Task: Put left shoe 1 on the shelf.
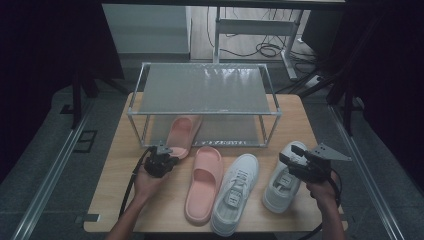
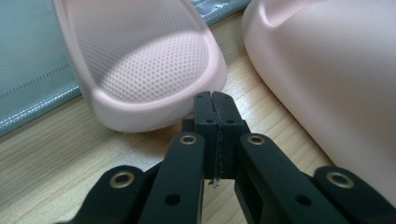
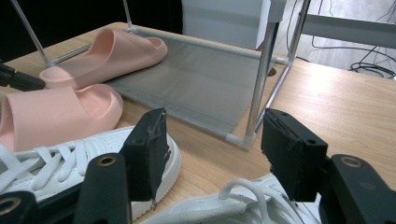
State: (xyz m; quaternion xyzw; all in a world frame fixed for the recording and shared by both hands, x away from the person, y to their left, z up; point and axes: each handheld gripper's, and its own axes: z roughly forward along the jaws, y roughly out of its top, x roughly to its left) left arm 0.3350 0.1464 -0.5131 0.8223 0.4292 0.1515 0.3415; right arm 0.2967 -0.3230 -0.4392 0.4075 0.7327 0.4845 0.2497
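One pink slipper (image 1: 182,131) lies with its toe on the lower shelf of a metal shoe rack (image 1: 205,89) and its heel (image 2: 154,70) on the table. My left gripper (image 1: 166,151) is shut with nothing in it, its tips (image 2: 215,100) right at that heel's rim. The second pink slipper (image 1: 202,182) lies on the table to the right (image 2: 327,84). Beside it are two white sneakers (image 1: 235,192) (image 1: 282,177). My right gripper (image 1: 291,154) hovers open (image 3: 212,154) over the right sneaker's laces (image 3: 243,203), holding nothing.
The rack's grey lower shelf (image 3: 196,88) and its corner post (image 3: 261,79) stand just beyond the sneakers. The wooden table (image 1: 300,120) has bare room right of the rack and along its left edge. Cables and a desk frame (image 1: 260,30) lie on the floor behind.
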